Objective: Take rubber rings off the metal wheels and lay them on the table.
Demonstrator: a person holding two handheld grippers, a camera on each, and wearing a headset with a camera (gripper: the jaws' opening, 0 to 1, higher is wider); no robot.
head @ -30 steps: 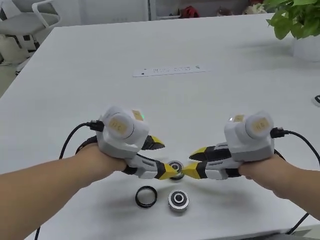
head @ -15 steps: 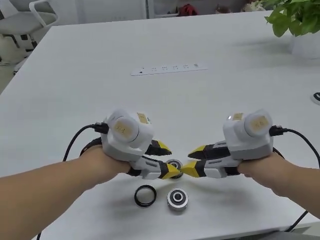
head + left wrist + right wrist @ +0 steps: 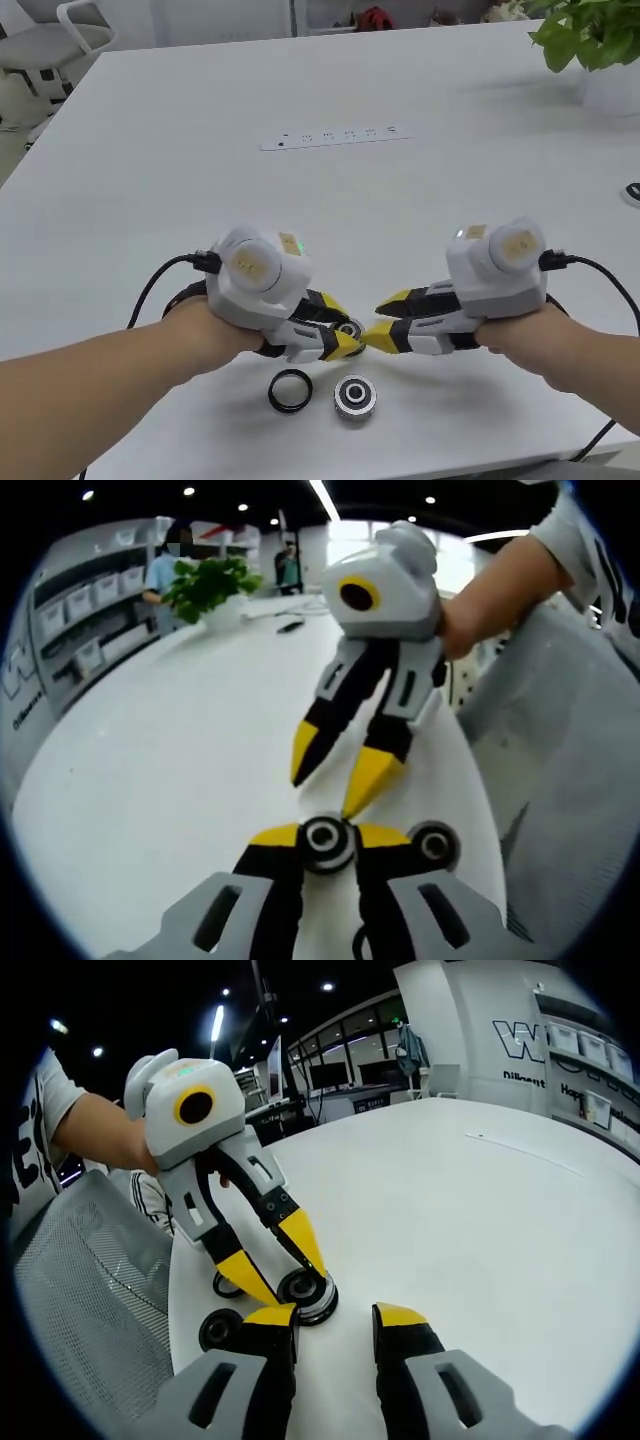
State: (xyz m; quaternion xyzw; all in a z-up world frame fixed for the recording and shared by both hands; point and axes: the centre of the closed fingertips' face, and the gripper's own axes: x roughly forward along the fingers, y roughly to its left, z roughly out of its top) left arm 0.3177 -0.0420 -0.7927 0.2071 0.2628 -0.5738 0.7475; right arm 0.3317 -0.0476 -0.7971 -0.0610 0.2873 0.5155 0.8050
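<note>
At the table's [image 3: 150, 150] near edge | left claw [image 3: 340, 337] clamped on a wheel [image 3: 350, 328], steadying it | right claw [image 3: 383, 320] apart, one tip at the wheel, likely ready to pry | loose ring [image 3: 290, 391] lies nearby

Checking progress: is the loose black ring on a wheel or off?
Off: the ring lies bare on the table beside a wheel.
</note>
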